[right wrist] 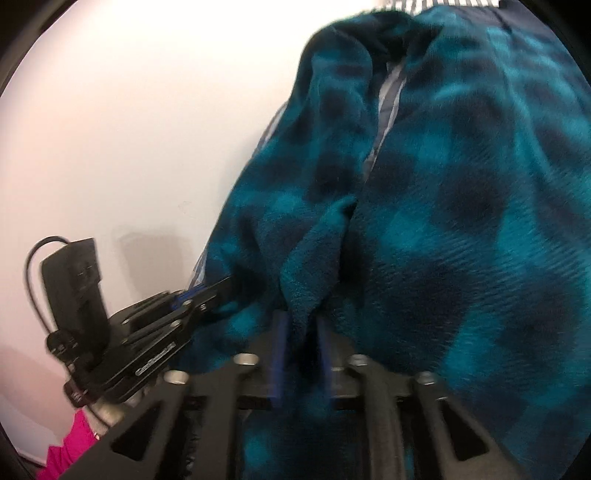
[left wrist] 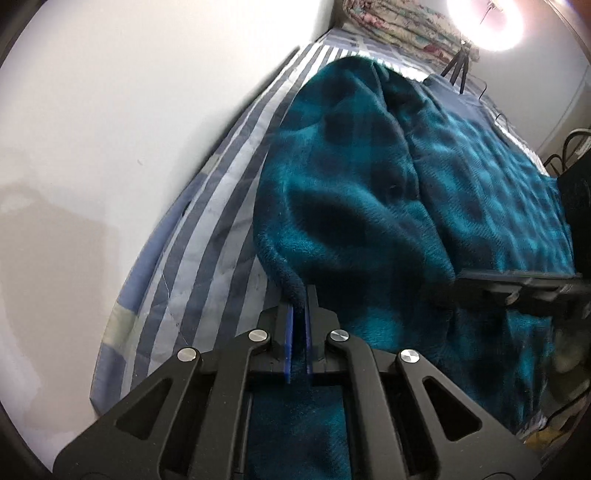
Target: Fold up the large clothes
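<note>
A large teal and dark blue plaid fleece garment (left wrist: 369, 192) lies bunched on a striped bed. My left gripper (left wrist: 300, 295) is shut on the fleece's near edge, with cloth pinched between its blue pads. The right gripper (left wrist: 517, 280) shows at the right of the left wrist view, also in the fleece. In the right wrist view the fleece (right wrist: 461, 221) fills the frame. My right gripper (right wrist: 301, 317) is shut on a thick fold of it. The left gripper (right wrist: 207, 291) reaches in from the left, closed on the fleece edge.
The striped blue and white bed sheet (left wrist: 221, 206) runs along a white wall (left wrist: 110, 129). A floral folded quilt (left wrist: 399, 26) lies at the bed's far end beside a small tripod (left wrist: 458, 66) and a bright ring light (left wrist: 487, 22). Pink cloth (right wrist: 70, 450) shows low left.
</note>
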A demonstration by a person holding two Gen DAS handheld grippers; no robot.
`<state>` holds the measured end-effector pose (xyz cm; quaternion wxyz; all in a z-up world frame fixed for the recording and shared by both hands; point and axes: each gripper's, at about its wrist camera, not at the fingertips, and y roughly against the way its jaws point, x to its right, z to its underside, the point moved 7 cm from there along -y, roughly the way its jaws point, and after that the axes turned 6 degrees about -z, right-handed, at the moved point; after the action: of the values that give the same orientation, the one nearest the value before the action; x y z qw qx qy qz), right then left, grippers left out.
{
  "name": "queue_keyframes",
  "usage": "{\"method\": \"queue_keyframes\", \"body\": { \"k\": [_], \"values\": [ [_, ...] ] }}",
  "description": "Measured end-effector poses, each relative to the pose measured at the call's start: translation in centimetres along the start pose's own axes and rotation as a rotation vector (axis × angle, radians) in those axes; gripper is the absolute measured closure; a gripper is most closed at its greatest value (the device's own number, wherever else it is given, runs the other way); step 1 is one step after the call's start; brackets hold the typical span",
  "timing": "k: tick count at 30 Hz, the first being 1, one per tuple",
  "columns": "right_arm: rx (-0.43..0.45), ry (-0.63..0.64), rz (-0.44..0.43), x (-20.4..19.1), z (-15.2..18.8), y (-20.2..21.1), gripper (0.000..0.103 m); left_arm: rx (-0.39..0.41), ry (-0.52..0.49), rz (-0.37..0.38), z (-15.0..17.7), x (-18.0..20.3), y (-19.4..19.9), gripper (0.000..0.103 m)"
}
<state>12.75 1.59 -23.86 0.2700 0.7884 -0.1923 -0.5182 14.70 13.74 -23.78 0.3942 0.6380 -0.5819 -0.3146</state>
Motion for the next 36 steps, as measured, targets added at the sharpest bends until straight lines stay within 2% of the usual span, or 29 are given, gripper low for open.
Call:
{"method": "queue_keyframes", "body": {
  "k": [3, 6, 8, 10, 13, 14, 16, 19, 23, 26, 31, 33, 34, 36],
  "values": [
    [0.038, 0.021, -0.003, -0.1, -1.7, 3.1, 0.066, 0.053, 0.017, 0.039, -0.7, 0.4, 2.8, 0.101],
    [0.095, 0.042, 0.016, -0.2, -4.3, 6.4, 0.065, 0.154, -0.016, 0.067, -2.0, 2.0, 7.5, 0.102],
    [0.130, 0.059, 0.046, -0.3, -6.4, 8.3, 0.064, 0.194, -0.030, 0.102, -2.7, 3.4, 9.8, 0.102],
    [0.161, 0.070, 0.061, -0.8, -8.4, 9.9, 0.064, 0.219, -0.044, 0.113, -3.1, 4.7, 11.3, 0.102],
    [0.175, 0.106, 0.076, -2.2, -11.3, 10.8, 0.064, 0.212, -0.053, 0.125, -3.1, 6.7, 11.9, 0.102],
    [0.159, 0.129, 0.078, -3.0, -12.5, 10.5, 0.061, 0.202, -0.066, 0.141, -3.1, 7.9, 12.0, 0.102],
    [0.122, 0.160, 0.105, -4.2, -14.1, 9.1, 0.058, 0.214, -0.116, 0.124, -2.8, 9.6, 12.3, 0.102],
    [0.064, 0.216, 0.162, -5.6, -16.3, 6.6, 0.058, 0.210, -0.132, 0.141, -2.4, 11.6, 11.9, 0.102],
    [-0.024, 0.300, 0.249, -7.4, -17.3, 4.1, 0.058, 0.176, -0.156, 0.167, -1.2, 13.7, 11.0, 0.102],
    [-0.106, 0.370, 0.362, -7.6, -17.6, 2.0, 0.058, 0.189, -0.194, 0.155, -1.1, 14.6, 10.9, 0.102],
    [-0.227, 0.422, 0.557, -4.4, -17.7, -1.3, 0.058, 0.181, -0.212, 0.156, -0.8, 14.7, 10.5, 0.102],
    [-0.242, 0.400, 0.575, -2.8, -17.7, -1.3, 0.075, 0.181, -0.219, 0.150, -0.8, 14.7, 10.3, 0.102],
    [-0.237, 0.377, 0.572, -2.1, -17.7, -0.9, 0.092, 0.183, -0.223, 0.145, -0.8, 14.7, 10.3, 0.102],
    [-0.201, 0.330, 0.528, -1.5, -18.2, -0.1, 0.100, 0.188, -0.229, 0.132, -0.8, 14.5, 10.0, 0.102]
  ]
}}
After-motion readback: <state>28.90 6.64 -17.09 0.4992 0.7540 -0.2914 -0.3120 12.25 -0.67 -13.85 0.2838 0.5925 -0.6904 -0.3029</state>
